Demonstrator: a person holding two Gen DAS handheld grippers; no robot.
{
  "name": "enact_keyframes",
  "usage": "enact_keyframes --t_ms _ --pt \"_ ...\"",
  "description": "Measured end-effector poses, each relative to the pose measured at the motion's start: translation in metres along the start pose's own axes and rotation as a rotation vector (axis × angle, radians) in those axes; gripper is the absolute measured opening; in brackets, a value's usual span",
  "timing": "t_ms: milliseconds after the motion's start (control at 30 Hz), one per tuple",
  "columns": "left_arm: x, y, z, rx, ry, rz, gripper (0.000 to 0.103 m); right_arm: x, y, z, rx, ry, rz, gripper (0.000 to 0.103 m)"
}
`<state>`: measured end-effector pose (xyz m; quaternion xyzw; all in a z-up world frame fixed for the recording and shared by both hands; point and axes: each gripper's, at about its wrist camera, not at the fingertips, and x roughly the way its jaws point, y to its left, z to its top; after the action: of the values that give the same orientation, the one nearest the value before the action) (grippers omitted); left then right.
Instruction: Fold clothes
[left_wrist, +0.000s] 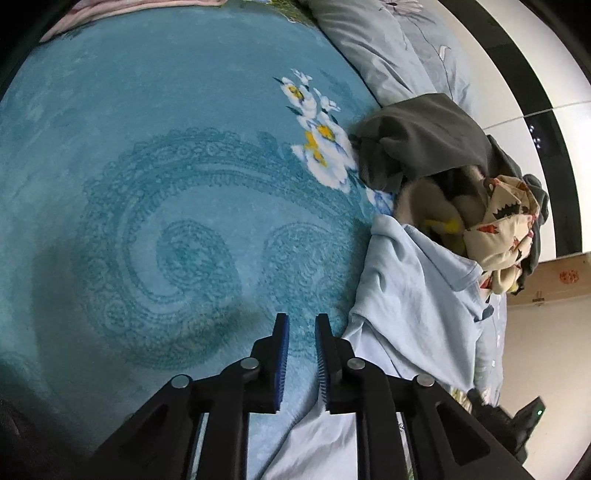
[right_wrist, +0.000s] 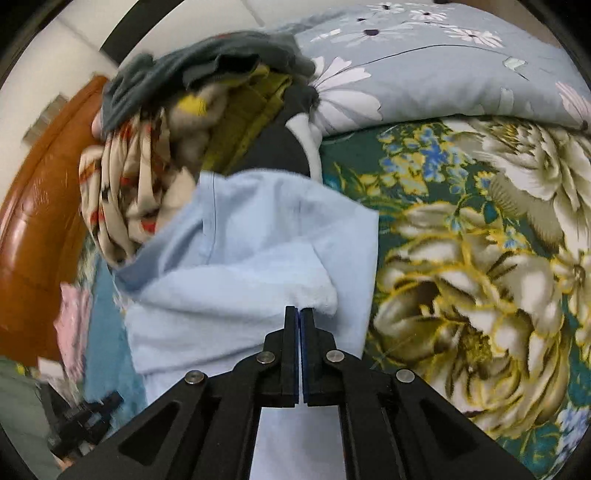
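Observation:
A light blue collared shirt (left_wrist: 417, 295) lies rumpled on the bed, to the right of my left gripper (left_wrist: 302, 321). That gripper is open over the teal blanket (left_wrist: 166, 166), with nothing between its tips; a pale edge of cloth lies under its right finger. In the right wrist view my right gripper (right_wrist: 299, 312) is shut, pinching a fold of the light blue shirt (right_wrist: 240, 258) at its tips. Behind the shirt sits a pile of clothes (right_wrist: 147, 184): a cream patterned piece, a yellow-green one and a dark grey garment (left_wrist: 424, 136) on top.
A grey-blue daisy-print duvet (right_wrist: 443, 74) lies along the far side of the bed. A green floral sheet (right_wrist: 480, 258) spreads out to the right of the shirt. A brown wooden board (right_wrist: 37, 221) and a pink cloth (right_wrist: 74, 321) are at the left.

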<state>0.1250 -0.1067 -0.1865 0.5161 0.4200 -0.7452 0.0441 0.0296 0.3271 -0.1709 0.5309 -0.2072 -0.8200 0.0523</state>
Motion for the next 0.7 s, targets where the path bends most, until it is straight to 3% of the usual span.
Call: enact_keyframes --t_ms 67,200,300,433,533,700 --pt "0.001 0.002 0.001 -0.011 0.004 0.006 0.020 0.007 0.001 -0.004 -0.061 0.046 -0.038 0.001" --pt "0.002 0.001 0.001 -0.009 0.008 0.020 0.021 0.012 -0.013 -0.009 -0.067 0.090 -0.104 0.001" --pt "0.003 0.002 0.000 -0.012 0.013 0.022 0.023 0.005 -0.023 -0.004 -0.041 0.071 -0.114 0.001" --pt "0.006 0.001 -0.001 -0.010 0.026 0.027 0.024 0.003 -0.028 0.015 -0.013 0.034 -0.081 0.017" --pt "0.007 -0.001 -0.001 0.005 0.027 0.034 0.024 0.021 -0.019 0.034 -0.027 0.058 -0.018 0.038" --pt "0.004 0.003 0.000 -0.018 0.012 0.031 0.025 0.057 -0.007 0.049 -0.070 0.108 -0.072 0.039"
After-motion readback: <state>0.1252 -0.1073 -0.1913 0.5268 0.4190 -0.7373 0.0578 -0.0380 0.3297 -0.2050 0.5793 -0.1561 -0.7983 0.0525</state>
